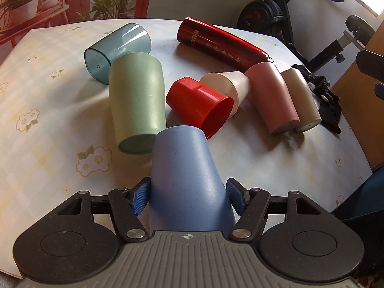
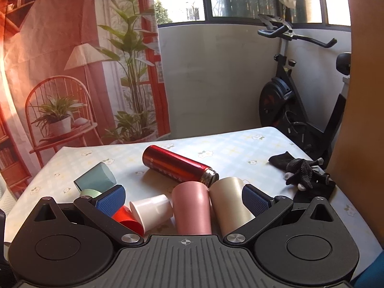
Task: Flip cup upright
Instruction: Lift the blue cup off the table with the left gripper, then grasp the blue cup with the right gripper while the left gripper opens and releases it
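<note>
My left gripper [image 1: 188,195] is shut on a blue speckled cup [image 1: 184,177], its blue pads pressing both sides; the cup points away from me, tilted over the table. Beyond it lie a green cup [image 1: 136,103], a red cup [image 1: 199,103], a white cup [image 1: 230,84], a pink cup [image 1: 273,98], a beige cup [image 1: 301,98] and a clear teal cup [image 1: 117,50], all on their sides. My right gripper [image 2: 183,199] is open and empty, above the pink cup [image 2: 192,208] and beige cup [image 2: 228,204].
A red thermos [image 1: 223,44] lies on its side at the back of the flowered tablecloth [image 1: 48,120]. Black gloves [image 2: 302,172] sit at the table's right edge. An exercise bike [image 2: 300,105] stands behind the table.
</note>
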Tool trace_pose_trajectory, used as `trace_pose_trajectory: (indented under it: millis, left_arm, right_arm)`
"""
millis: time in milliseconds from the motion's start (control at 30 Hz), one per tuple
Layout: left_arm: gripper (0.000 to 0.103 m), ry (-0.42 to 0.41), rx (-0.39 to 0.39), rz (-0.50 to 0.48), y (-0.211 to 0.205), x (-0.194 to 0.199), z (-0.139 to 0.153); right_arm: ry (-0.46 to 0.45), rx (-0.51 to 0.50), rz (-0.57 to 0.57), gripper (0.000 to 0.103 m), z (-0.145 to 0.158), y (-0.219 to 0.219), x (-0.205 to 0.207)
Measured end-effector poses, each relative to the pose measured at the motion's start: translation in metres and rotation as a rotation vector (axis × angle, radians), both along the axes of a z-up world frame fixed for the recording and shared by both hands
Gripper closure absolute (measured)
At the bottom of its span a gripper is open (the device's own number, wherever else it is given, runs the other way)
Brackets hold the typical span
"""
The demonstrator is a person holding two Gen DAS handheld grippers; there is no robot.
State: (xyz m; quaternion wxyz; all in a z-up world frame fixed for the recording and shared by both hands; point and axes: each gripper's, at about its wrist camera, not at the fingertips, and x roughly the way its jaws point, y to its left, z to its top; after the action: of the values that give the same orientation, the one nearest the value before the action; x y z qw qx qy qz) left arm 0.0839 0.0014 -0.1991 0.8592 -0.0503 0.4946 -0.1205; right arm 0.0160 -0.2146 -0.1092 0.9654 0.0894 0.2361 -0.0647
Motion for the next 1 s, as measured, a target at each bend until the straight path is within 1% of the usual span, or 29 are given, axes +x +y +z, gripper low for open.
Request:
trace_pose_trajectory:
  millis: [133,433,500,567,667,733,800,900,1000]
  left_arm:
    - [0.033,-0.016,0.022,0.001,-0.009,0.005,-0.001]
    - [0.033,-0.032,0.038,-0.007,-0.017,0.008,-0.004]
    - [0.033,-0.028,0.024,-0.004,-0.015,0.008,-0.002]
    - [0.031,-0.026,-0.006,-0.008,-0.011,0.007,0.002]
    - [0.03,-0.024,-0.029,-0.022,-0.004,0.001,0.013]
    - [0.029,-0.056,-0.037,-0.026,0.003,-0.007,0.025]
    - [0.029,-0.102,-0.039,-0.005,0.015,-0.015,0.039]
    - [0.029,-0.187,-0.023,0.063,0.038,-0.024,0.059]
    - [0.027,-0.288,0.029,0.149,0.062,-0.034,0.076]
  right_arm:
    - [0.001,0.007,-0.008,0.0,-0.003,-0.004,0.001]
    - [0.017,0.015,-0.008,0.0,-0.013,-0.005,0.0]
    - [0.02,0.016,-0.004,0.0,-0.014,-0.004,0.0]
    - [0.027,0.017,-0.001,0.0,-0.016,-0.002,-0.001]
    - [0.03,0.02,0.006,0.0,-0.018,0.003,-0.004]
    - [0.03,0.019,0.013,0.0,-0.02,0.008,-0.007]
    - [0.034,0.016,0.027,0.0,-0.024,0.015,-0.009]
    - [0.022,0.008,0.059,0.0,-0.032,0.031,-0.012]
    - [0.016,-0.013,0.103,0.0,-0.045,0.055,-0.016]
